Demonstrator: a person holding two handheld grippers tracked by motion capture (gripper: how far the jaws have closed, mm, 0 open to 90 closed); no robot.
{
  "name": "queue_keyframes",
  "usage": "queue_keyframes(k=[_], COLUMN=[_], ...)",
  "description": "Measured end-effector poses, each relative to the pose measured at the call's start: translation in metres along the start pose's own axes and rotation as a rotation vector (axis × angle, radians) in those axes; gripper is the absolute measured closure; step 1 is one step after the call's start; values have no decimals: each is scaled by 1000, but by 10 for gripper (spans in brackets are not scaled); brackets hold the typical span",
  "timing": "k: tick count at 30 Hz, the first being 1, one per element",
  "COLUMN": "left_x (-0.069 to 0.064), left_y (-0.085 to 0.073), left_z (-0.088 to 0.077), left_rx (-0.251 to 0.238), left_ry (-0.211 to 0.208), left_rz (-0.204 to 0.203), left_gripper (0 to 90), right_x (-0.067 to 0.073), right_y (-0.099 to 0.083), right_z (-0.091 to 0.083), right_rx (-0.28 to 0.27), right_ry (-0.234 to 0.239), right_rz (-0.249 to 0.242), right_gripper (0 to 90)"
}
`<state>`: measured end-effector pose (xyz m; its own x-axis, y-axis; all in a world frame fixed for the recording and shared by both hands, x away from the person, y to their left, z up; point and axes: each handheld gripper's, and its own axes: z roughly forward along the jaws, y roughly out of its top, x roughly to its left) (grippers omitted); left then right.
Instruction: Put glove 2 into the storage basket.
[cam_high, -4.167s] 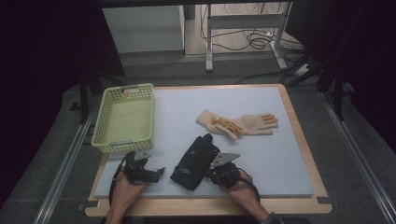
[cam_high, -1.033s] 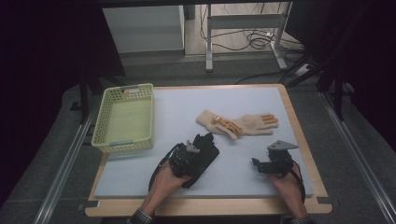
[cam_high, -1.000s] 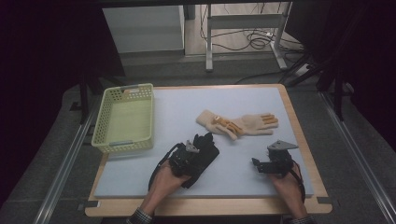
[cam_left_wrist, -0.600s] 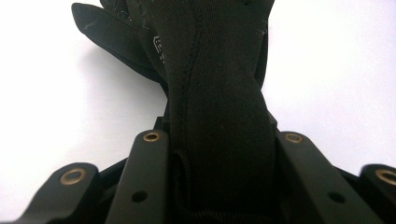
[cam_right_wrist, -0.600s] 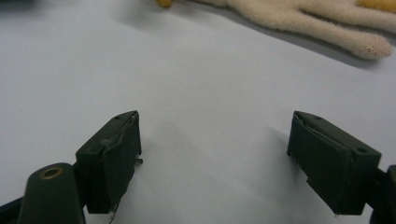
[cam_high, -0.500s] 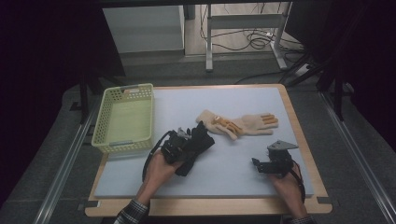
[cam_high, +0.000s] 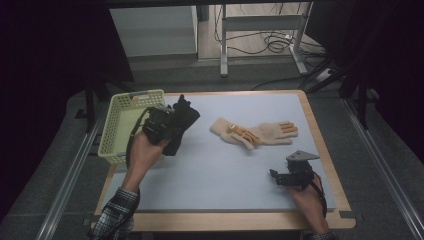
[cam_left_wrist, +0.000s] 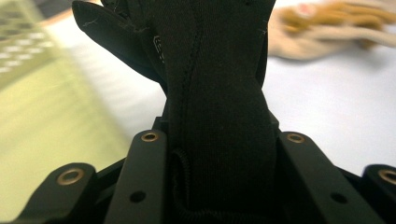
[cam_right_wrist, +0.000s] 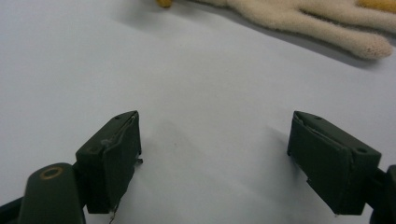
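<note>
Clamping the black glove (cam_high: 181, 122) between its jaws, the left gripper (cam_high: 159, 125) holds it off the table beside the basket (cam_high: 116, 131) (probably its destination); the right gripper (cam_high: 292, 176) rests wide and empty, near the tan gloves (cam_high: 257, 132)

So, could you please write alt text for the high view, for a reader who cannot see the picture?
The left gripper holds a black fabric glove lifted beside a pale green plastic basket at the left edge of a light blue table mat. A pair of beige knitted gloves with orange fingertips lies mid-mat, and the right gripper rests open near the front right corner.
</note>
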<state>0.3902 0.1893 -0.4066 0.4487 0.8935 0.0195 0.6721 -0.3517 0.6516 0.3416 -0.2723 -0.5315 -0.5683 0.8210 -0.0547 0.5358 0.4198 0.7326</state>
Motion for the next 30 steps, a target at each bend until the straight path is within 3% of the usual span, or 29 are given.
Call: queue_keyframes(k=[1, 2, 3, 4, 5, 8, 14, 17, 23, 30], left_x=[9, 9, 29, 29, 46, 75, 118, 131, 151, 159], left_y=[0, 0, -1, -1, -4, -11, -29, -38, -55, -60], left_z=[-3, -3, -8, -8, -12, -16, -5, 6, 33, 54], left_rx=[0, 0, -2, -2, -4, -6, 34, 69, 135, 192], left_ry=[15, 15, 50, 50, 72, 108, 179, 214, 243, 263], left_rz=[-15, -15, -53, -53, -91, -154, -237, -258, -318, -318], left_gripper=[671, 671, 670, 669, 669, 667, 662, 658, 651, 595], right_x=[0, 0, 0, 0, 0, 0, 0, 0, 0, 0], right_y=[0, 0, 0, 0, 0, 0, 0, 0, 0, 0], right_z=[0, 0, 0, 0, 0, 0, 0, 0, 0, 0], right_rx=[0, 0, 0, 0, 0, 0, 0, 0, -1, -1], right_ry=[0, 0, 0, 0, 0, 1, 0, 0, 1, 1], right_rz=[0, 0, 0, 0, 1, 1, 1, 1, 1, 1], right_gripper=[171, 172, 172, 171, 172, 172, 171, 172, 172, 172])
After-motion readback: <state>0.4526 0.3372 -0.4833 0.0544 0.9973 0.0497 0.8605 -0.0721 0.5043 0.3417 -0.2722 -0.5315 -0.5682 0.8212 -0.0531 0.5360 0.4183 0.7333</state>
